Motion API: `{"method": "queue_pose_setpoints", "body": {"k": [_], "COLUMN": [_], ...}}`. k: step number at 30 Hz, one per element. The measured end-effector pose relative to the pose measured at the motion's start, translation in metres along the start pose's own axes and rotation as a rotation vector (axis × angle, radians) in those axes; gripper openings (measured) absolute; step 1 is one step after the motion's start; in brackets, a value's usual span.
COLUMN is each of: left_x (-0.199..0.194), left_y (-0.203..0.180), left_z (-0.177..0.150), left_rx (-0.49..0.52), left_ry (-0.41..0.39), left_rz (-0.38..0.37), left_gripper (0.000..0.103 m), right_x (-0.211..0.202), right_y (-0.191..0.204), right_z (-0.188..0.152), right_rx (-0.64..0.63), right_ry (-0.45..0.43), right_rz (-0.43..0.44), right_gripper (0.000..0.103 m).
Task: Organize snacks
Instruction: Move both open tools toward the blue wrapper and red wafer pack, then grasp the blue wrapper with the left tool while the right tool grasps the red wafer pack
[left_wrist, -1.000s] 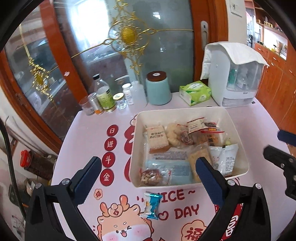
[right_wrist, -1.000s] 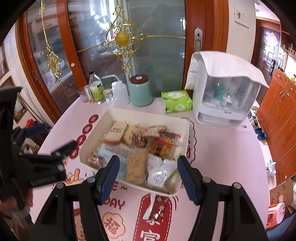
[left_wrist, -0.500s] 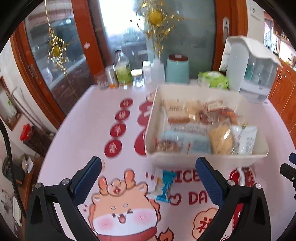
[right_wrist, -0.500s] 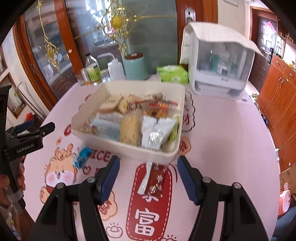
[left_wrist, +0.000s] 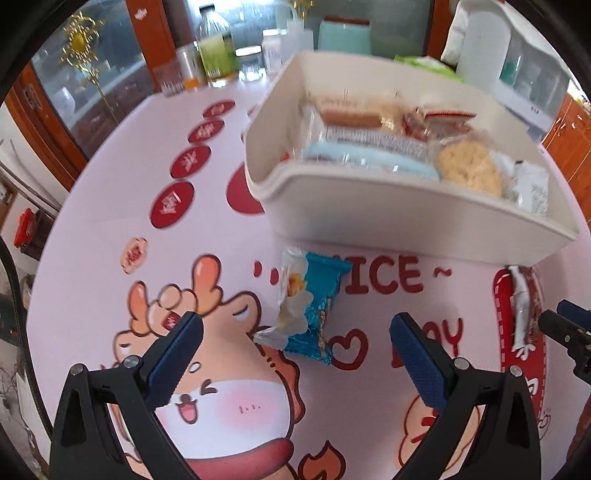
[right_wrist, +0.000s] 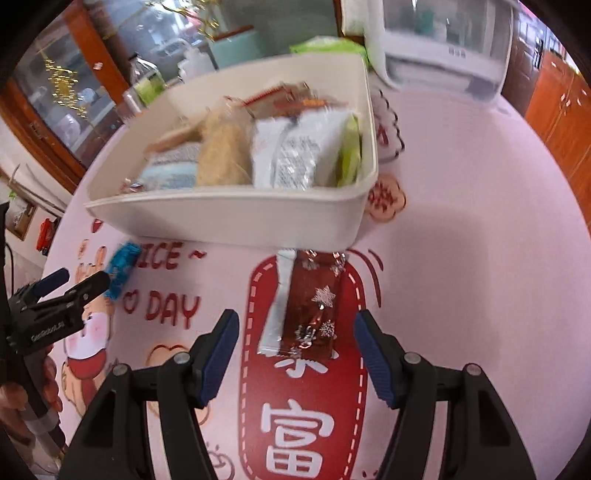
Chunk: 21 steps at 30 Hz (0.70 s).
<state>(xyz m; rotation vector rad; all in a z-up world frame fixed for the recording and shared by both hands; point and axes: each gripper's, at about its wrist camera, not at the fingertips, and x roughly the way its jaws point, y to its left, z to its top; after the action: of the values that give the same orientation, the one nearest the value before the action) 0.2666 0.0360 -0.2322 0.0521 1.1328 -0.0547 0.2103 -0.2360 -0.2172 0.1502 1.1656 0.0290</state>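
Note:
A white bin (left_wrist: 406, 218) (right_wrist: 229, 218) full of wrapped snacks stands on the pink printed table. In front of it lies a blue and white snack packet (left_wrist: 308, 310) (right_wrist: 122, 266). My left gripper (left_wrist: 295, 332) hangs open just above the packet, its fingers wide on either side. Further right lies a brown snack bar with a silver edge (right_wrist: 306, 302) (left_wrist: 521, 306). My right gripper (right_wrist: 295, 328) stands open over the bar's near end, the pads apart from it on both sides.
Bottles and jars (left_wrist: 218, 51), a teal canister (left_wrist: 343, 35), a green tissue pack (right_wrist: 325, 46) and a white appliance (right_wrist: 443, 37) stand behind the bin. Wooden doors and cabinets ring the table. A hand (right_wrist: 14, 402) holds the left gripper at the table's edge.
Both grippers have dropped toward the table and tilted further down. The blue packet and the brown bar now sit close between the respective fingers. Both stay open.

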Motion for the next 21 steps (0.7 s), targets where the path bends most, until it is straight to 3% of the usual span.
{"method": "queue_pose_setpoints", "body": {"k": [8,16,19,21], "left_x": [0.027,0.034,0.034,0.033], "left_y": [0.000,-0.003,0.000,0.000], "left_z": [0.001,0.008,0.013,0.015], "left_rx": [-0.017,0.008,-0.008,-0.011], "left_ry": [0.075,0.070,0.065,0.059], "left_rz": [-0.048,-0.054,-0.047,-0.047], "left_gripper": [0.091,0.070,0.053,0.033], "right_x": [0.031,0.039,0.040,0.042], "right_y": [-0.007,0.018,0.028,0.036], "right_z": [0.004,0.013,0.012,0.015], "right_rx": [0.037,-0.054,-0.084,-0.086], "right_ry": [0.040,0.005,-0.021,-0.028], "right_rz": [-0.020,-0.127,-0.154,-0.157], "right_gripper": [0.065,0.062,0.049,0.042]}}
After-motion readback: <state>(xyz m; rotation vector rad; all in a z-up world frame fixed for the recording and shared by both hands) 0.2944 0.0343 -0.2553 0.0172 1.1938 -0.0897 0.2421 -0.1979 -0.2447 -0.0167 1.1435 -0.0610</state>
